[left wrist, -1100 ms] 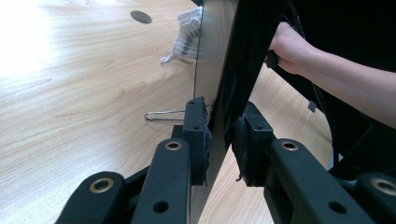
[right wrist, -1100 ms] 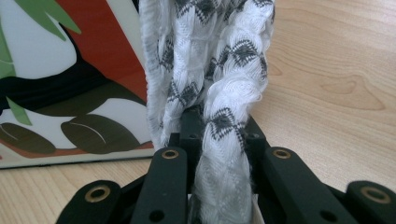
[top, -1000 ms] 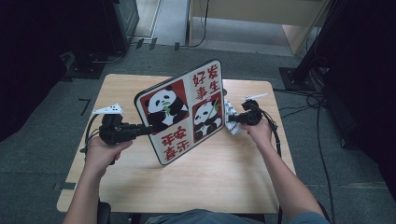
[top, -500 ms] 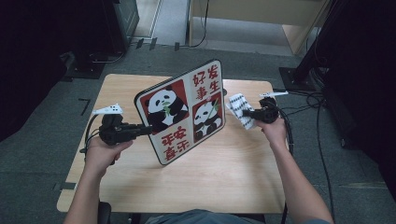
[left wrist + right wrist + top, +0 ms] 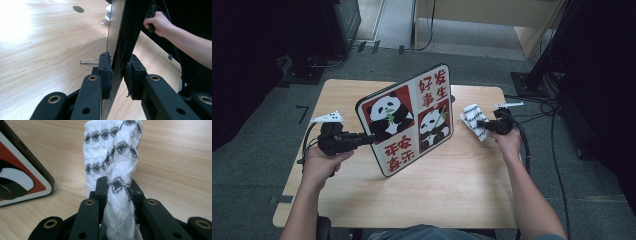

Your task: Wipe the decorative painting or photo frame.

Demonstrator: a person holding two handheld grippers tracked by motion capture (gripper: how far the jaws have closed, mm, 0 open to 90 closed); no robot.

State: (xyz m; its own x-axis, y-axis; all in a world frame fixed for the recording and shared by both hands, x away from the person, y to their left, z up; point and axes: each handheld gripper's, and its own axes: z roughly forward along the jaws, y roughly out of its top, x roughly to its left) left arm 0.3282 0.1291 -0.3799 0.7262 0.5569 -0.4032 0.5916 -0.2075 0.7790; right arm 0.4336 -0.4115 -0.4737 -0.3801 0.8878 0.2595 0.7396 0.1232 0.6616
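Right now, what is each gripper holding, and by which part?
Left gripper clamps the panda board by its left edge. Right gripper pinches the patterned white cloth at its near end.

Black fingers (image 5: pixel 105 72), brass-ringed screw holes

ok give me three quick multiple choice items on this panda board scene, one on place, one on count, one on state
1. Where is the white patterned cloth relative to the panda board in the high view?
A. to its right
B. to its left
C. on top of it

2. How many pandas are printed on the board?
A. one
B. two
C. four

3. How does the left claw stand?
A. open above the table
B. shut on the board's edge
C. shut on the cloth

Answers: 1 A, the cloth sits in the right claw right of the board; 2 B, two panda panels show; 3 B, its pads press both faces of the board.
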